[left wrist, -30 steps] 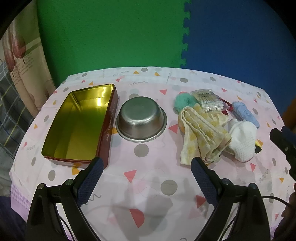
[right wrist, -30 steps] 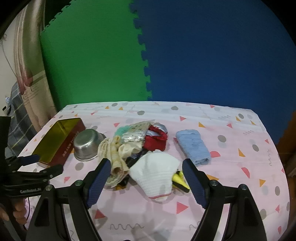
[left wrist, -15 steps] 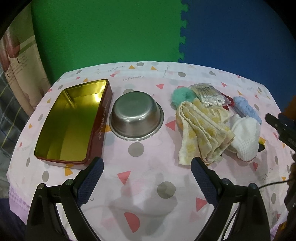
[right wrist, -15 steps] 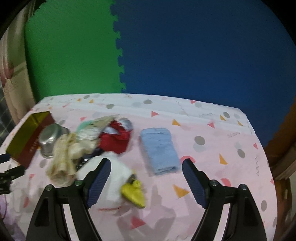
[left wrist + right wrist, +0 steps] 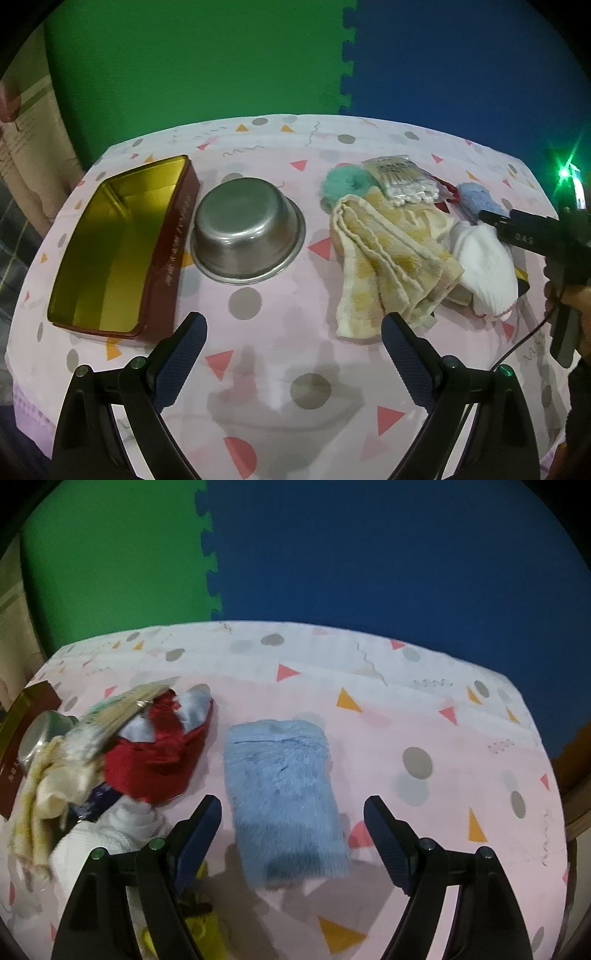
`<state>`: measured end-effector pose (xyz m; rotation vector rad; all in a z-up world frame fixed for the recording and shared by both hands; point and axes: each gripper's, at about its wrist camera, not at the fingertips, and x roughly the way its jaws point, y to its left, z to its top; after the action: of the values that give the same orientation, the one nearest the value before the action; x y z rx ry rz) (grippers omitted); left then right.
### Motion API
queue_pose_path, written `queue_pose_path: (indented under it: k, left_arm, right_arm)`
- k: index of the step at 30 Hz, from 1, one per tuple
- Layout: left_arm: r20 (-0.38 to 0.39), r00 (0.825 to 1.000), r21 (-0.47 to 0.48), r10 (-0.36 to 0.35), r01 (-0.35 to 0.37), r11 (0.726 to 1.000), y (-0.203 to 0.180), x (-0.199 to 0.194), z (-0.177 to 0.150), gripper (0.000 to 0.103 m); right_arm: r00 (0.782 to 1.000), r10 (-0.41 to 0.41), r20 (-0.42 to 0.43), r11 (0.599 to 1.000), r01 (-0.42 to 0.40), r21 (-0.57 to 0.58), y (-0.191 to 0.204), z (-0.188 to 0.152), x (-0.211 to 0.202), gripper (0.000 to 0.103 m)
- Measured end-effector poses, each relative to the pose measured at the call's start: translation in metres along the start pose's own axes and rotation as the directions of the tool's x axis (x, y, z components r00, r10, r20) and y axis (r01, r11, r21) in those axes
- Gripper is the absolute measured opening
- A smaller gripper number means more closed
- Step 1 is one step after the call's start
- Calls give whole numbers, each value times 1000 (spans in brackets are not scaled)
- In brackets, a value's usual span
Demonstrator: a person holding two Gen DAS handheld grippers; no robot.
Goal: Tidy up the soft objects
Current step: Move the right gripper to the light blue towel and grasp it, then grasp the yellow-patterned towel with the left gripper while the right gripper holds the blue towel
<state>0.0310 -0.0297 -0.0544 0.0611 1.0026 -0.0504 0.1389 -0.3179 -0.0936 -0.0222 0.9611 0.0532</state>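
A fluffy light-blue cloth lies flat on the table; my right gripper is open with its fingers either side of the cloth's near end. Left of it sit a red cloth, a white knitted cloth and a yellow-patterned towel. In the left wrist view my left gripper is open over bare tablecloth, short of the yellow towel, white cloth, teal pom-pom and cotton-swab bag. The right gripper's body shows at the right edge.
An open gold-lined red tin stands at the left, with a steel bowl beside it. A yellow plastic object lies under the right gripper's left finger. Green and blue foam mats form the back wall. The table edge is close on the right.
My right gripper has swung right and down toward the blue cloth, which now lies between its fingers. The left gripper has barely shifted.
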Motion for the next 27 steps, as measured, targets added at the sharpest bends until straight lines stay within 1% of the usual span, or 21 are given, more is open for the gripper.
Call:
queue_pose_path:
  k: [6, 7, 8, 10, 12, 14, 17, 21, 24, 27]
  left_arm:
    - [-2, 999, 15, -41, 41, 999, -9, 6, 1, 94]
    - [-3, 999, 21, -45, 45, 999, -12, 6, 1, 94]
    - [-2, 999, 29, -52, 52, 998, -14, 7, 2, 94]
    - [1, 998, 40, -62, 62, 997, -18, 7, 2, 94]
    - [4, 998, 49, -68, 68, 996, -22, 8, 3, 94]
    - [3, 996, 58, -87, 86, 995, -26, 8, 5, 94]
    - [3, 994, 66, -109, 109, 992, -31, 9, 7, 94]
    - [0, 991, 84, -131, 131, 988, -43, 13, 10, 94]
    - [0, 990, 99, -141, 140, 985, -51, 14, 13, 94]
    - [5, 989, 106, -146, 144, 984, -58, 17, 18, 94]
  right_arm:
    - [1000, 11, 15, 1000, -11, 13, -2, -1, 9, 81]
    - [1000, 16, 18, 1000, -16, 12, -3, -1, 9, 75]
    - [999, 35, 20, 999, -35, 14, -3, -1, 9, 58]
    - [998, 67, 10, 997, -67, 28, -4, -1, 10, 44]
    - [997, 80, 15, 997, -80, 21, -4, -1, 9, 43]
    - [996, 81, 27, 997, -82, 12, -3, -2, 5, 34]
    - [994, 102, 47, 994, -103, 28, -8, -3, -5, 30]
    - [994, 62, 85, 997, -65, 35, -15, -10, -22, 28]
    - [994, 48, 97, 996, -55, 71, -25, -19, -30, 26]
    - [994, 0, 110, 995, -11, 102, -34, -34, -38, 26]
